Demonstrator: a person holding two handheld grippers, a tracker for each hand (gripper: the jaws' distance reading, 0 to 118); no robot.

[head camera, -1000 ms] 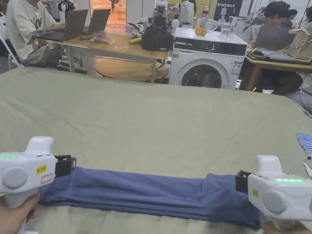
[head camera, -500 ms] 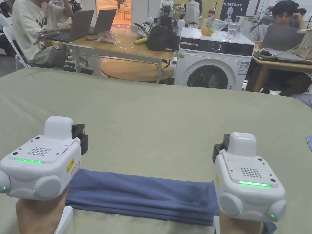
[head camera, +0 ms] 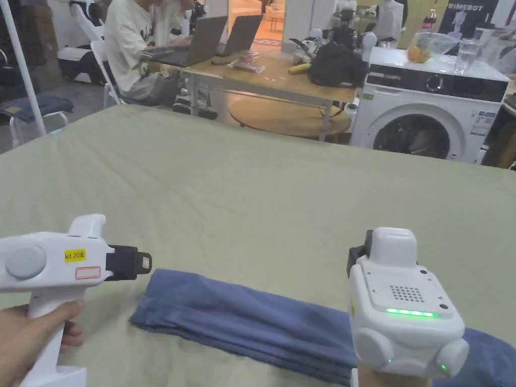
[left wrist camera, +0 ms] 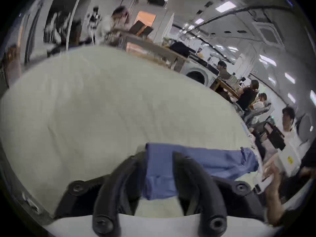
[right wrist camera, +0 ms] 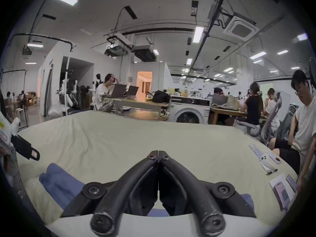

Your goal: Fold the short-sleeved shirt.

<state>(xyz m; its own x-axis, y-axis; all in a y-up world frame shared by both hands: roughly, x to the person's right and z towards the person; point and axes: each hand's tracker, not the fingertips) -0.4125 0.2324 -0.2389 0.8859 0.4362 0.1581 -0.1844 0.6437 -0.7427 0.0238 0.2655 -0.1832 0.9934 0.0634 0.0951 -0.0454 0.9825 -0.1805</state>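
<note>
The blue short-sleeved shirt [head camera: 242, 317] lies folded into a long narrow strip across the near part of the green-covered table [head camera: 252, 181]. My left gripper [head camera: 143, 262] points to the right, just above and left of the strip's left end. In the left gripper view its jaws stand apart [left wrist camera: 159, 155] with the shirt [left wrist camera: 205, 160] seen past them, not pinched. My right gripper [head camera: 355, 254] hovers over the strip's right part, pointing away from me. Its jaws meet at the tips [right wrist camera: 158, 152] with nothing between them. The right end of the shirt is hidden behind its white body.
Phones and papers [right wrist camera: 280, 192] lie at the table's right edge, where a person [right wrist camera: 306, 129] stands. Beyond the far edge are a washing machine [head camera: 428, 111], a wooden desk [head camera: 272, 80] with laptops, and seated people.
The left gripper has turned from pointing forward to pointing right and dropped beside the strip's left end. The right gripper stays raised. The head camera has panned left.
</note>
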